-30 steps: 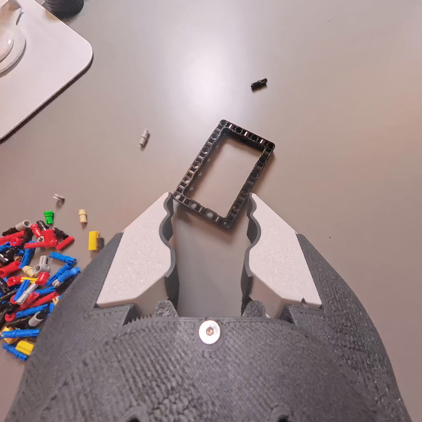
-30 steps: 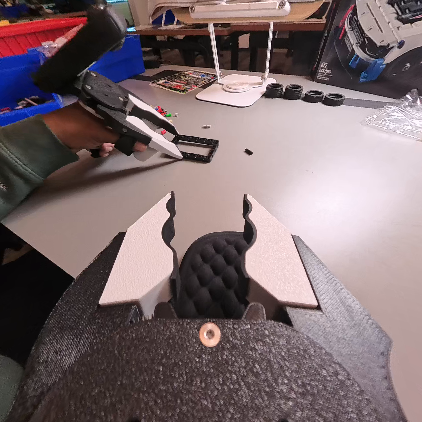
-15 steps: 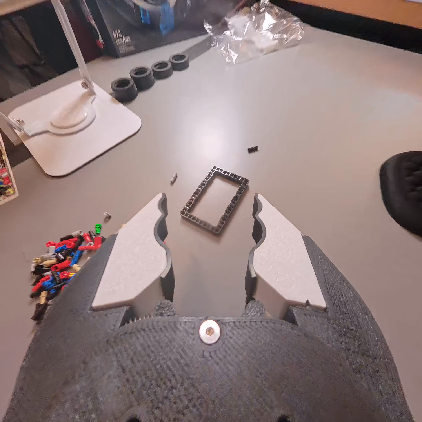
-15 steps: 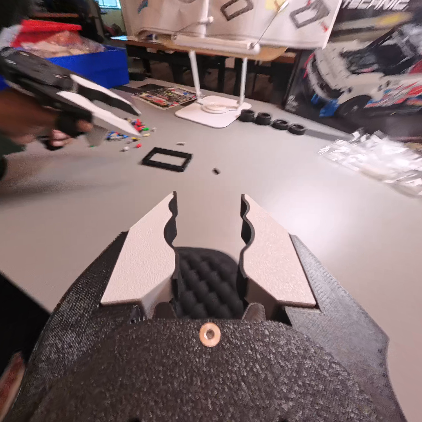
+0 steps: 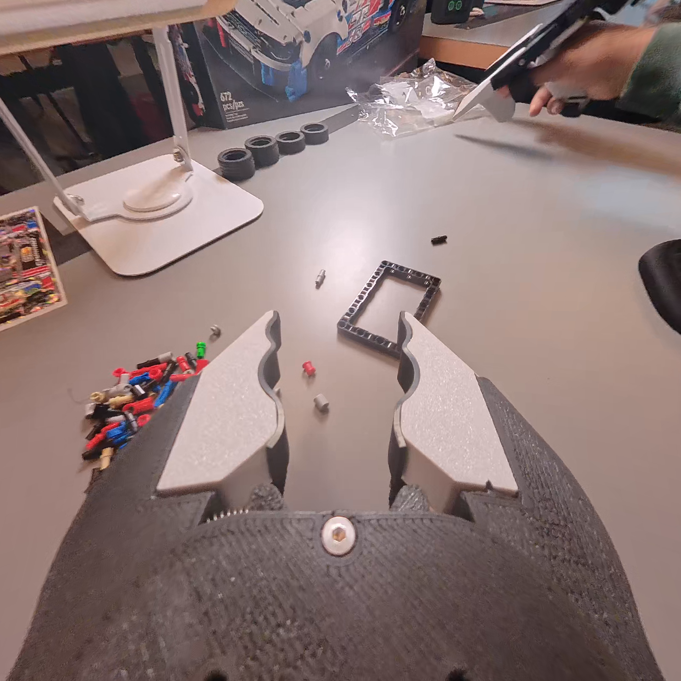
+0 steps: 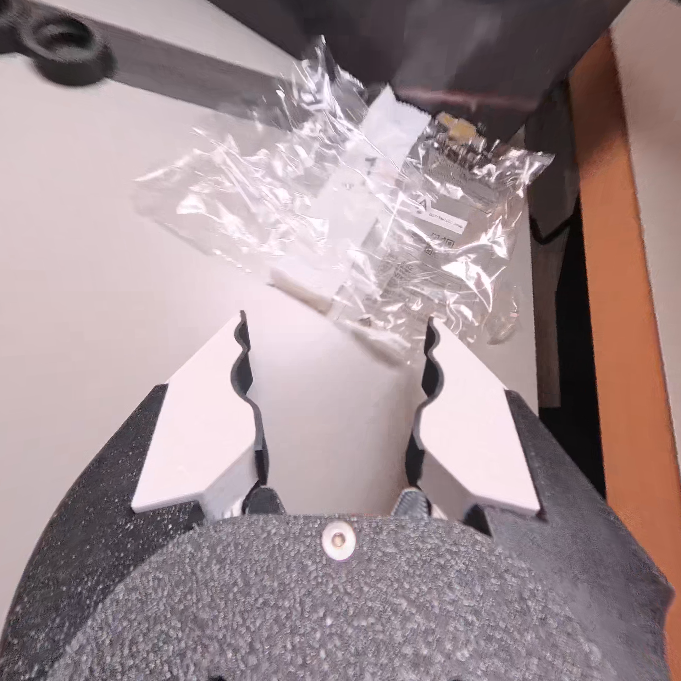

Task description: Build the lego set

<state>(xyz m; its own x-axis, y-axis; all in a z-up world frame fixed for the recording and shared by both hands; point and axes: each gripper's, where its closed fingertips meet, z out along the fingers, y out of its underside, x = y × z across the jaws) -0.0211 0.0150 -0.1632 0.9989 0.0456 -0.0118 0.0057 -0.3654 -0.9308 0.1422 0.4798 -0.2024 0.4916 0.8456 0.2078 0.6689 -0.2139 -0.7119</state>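
R gripper (image 6: pixel 335 324) gapes empty, plastic bag (image 6: pixel 368 206) at 12–1 o'clock just ahead. L gripper (image 5: pixel 339 320) also spread, empty; black frame (image 5: pixel 390 306) flat on table (image 5: pixel 516 228) at 1 o'clock, loose pins (image 5: pixel 136 398) at 9. Pinch a bag edge, lift slow so nothing spills.

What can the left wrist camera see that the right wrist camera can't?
Only the left wrist view shows the black frame, the pile of small coloured pieces, the white stand and the left gripper, open and empty. Only the right wrist view shows the orange edge beside the table. Both show the clear plastic bag, the grey table and the right gripper, open, pointing at the bag.
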